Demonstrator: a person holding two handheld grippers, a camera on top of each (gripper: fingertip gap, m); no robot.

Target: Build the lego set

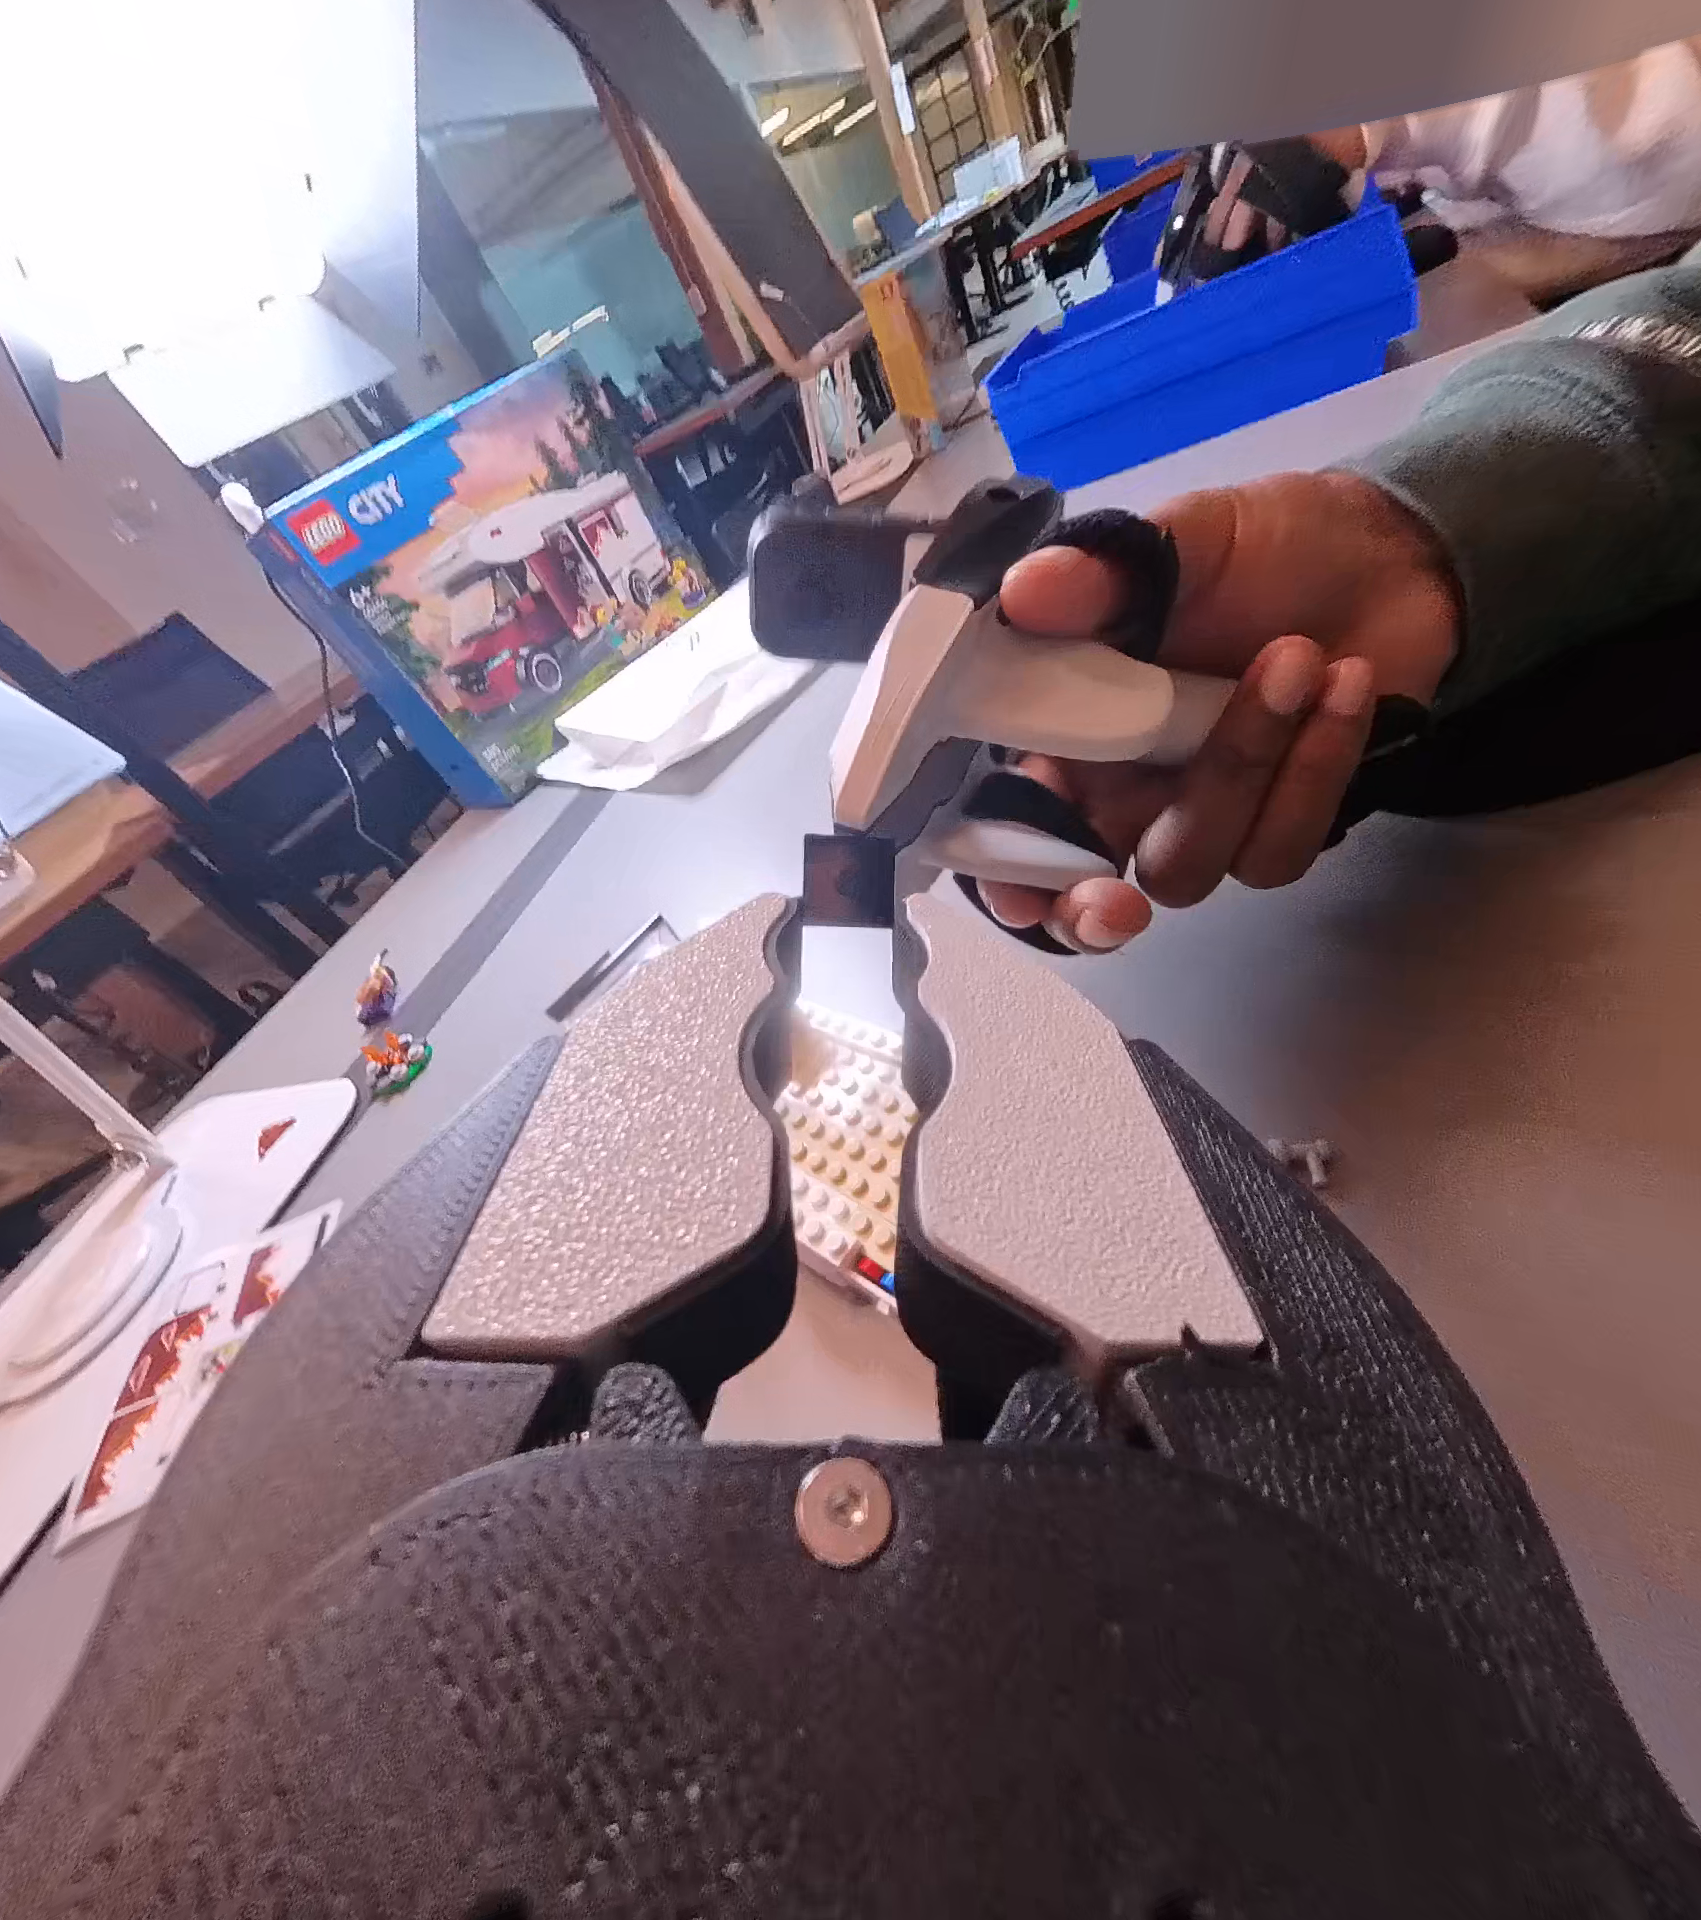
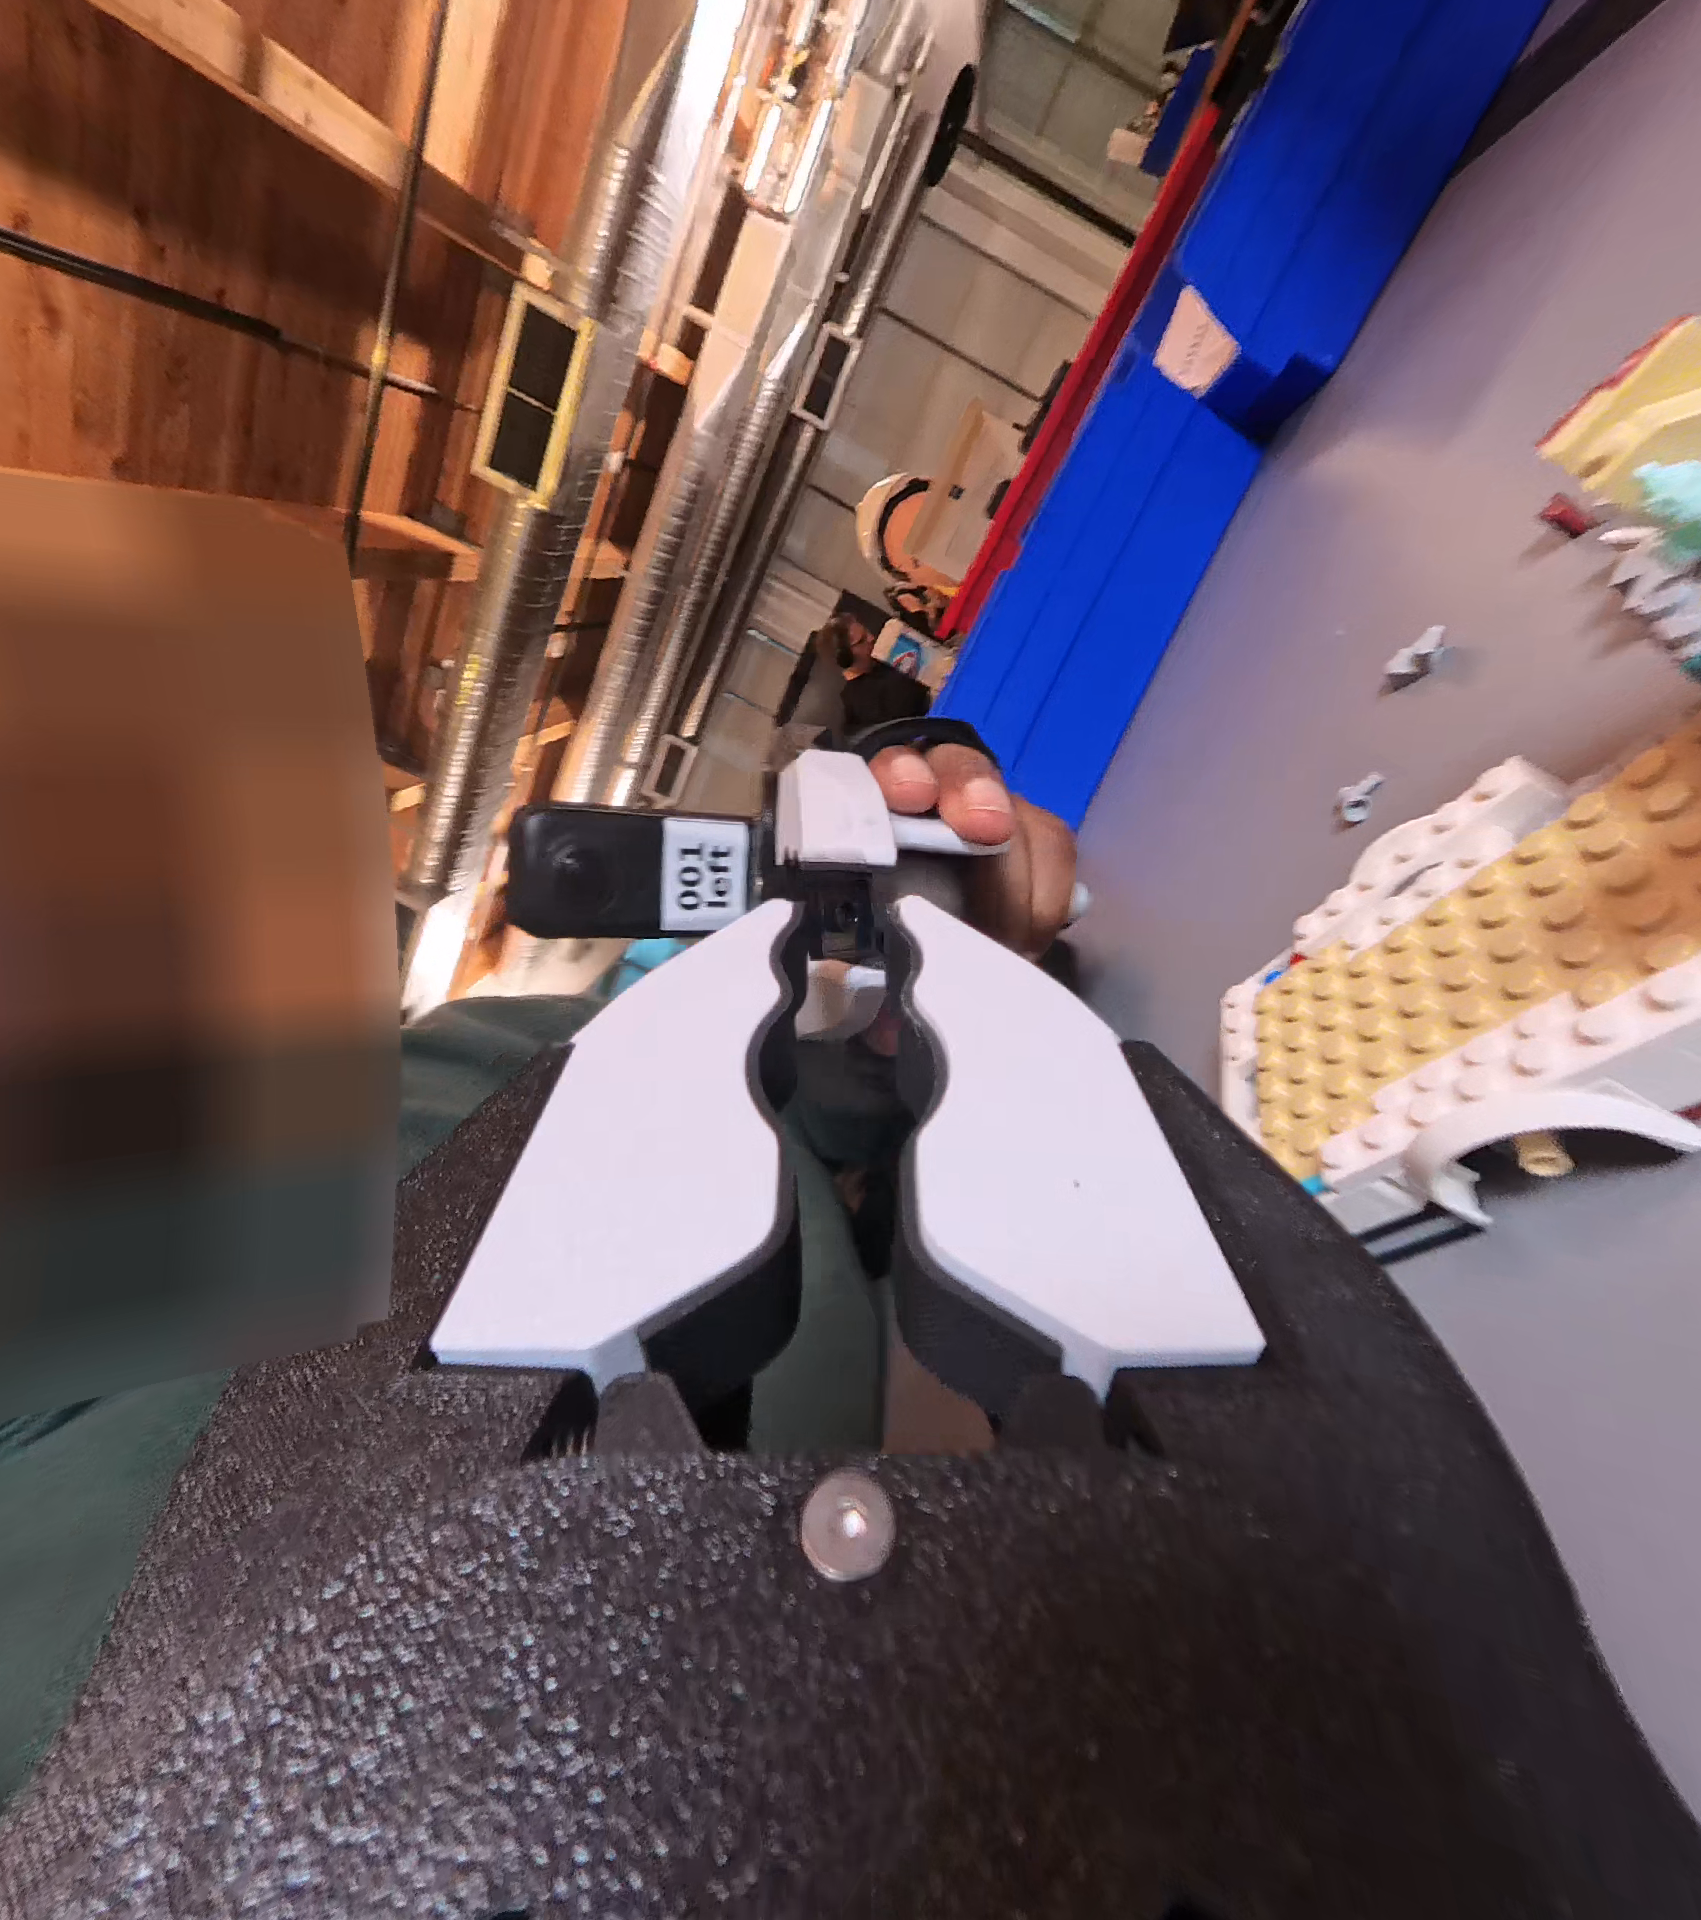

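Lego build (image 2: 1511,997): tan-studded plate with white edging, flat on the grey table (image 1: 1448,1143), bare surface around it. Left gripper (image 1: 846,914): tips nipped onto a small dark square piece (image 1: 848,878), raised above the build. Right gripper (image 2: 846,925): narrowly closed onto the same piece, facing the left one tip to tip. Set box (image 1: 503,582) at the far edge.

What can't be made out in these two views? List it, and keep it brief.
- Small dark piece, both views: it sits where both pairs of jaws meet, so which pair grips it cannot be told.
- Studded plate, left wrist view: mostly hidden behind the left gripper.
- Half-built model, right wrist view: cut off by the right edge, far end blurred.
- Loose grey bits, right wrist view: too small to identify.
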